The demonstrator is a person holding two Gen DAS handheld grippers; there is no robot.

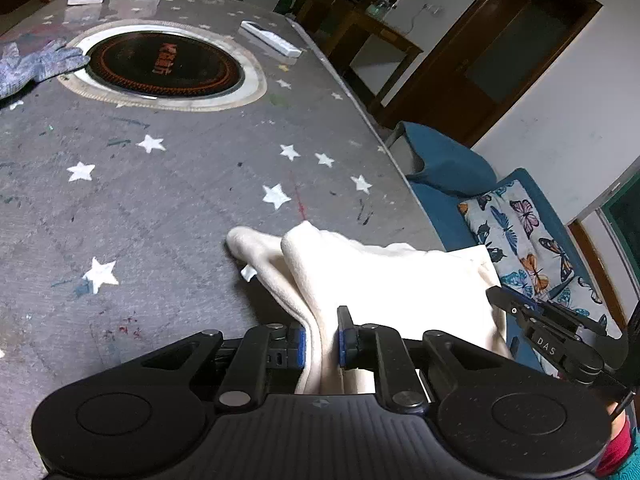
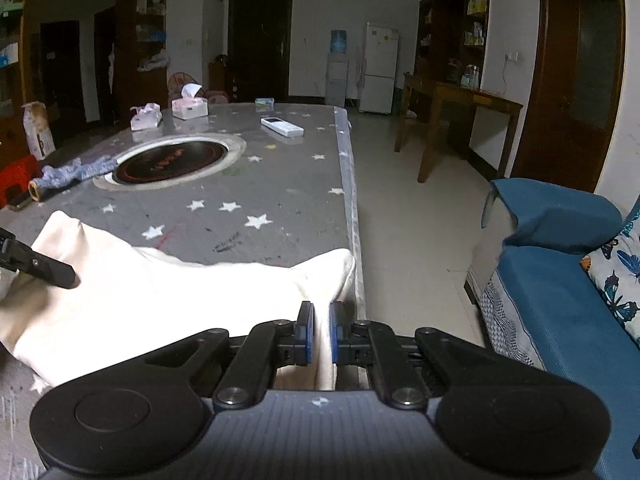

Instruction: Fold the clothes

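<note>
A cream-white cloth [image 1: 384, 280] is stretched above the near right part of the grey star-patterned table [image 1: 160, 200]. My left gripper [image 1: 322, 340] is shut on a bunched fold of it. My right gripper [image 2: 321, 334] is shut on another corner of the same cloth [image 2: 160, 296], close to the table's right edge. In the left wrist view the right gripper [image 1: 560, 336] shows at the far right. One finger of the left gripper [image 2: 44, 266] pokes in at the left of the right wrist view, against the cloth.
A round black cooktop [image 1: 164, 66] is set into the table's middle. A knitted grey glove [image 1: 32, 66] lies left of it. Two tissue packs [image 2: 168, 114] and a white remote [image 2: 282, 126] sit farther back. A blue sofa with a butterfly cushion [image 1: 520, 232] stands right of the table.
</note>
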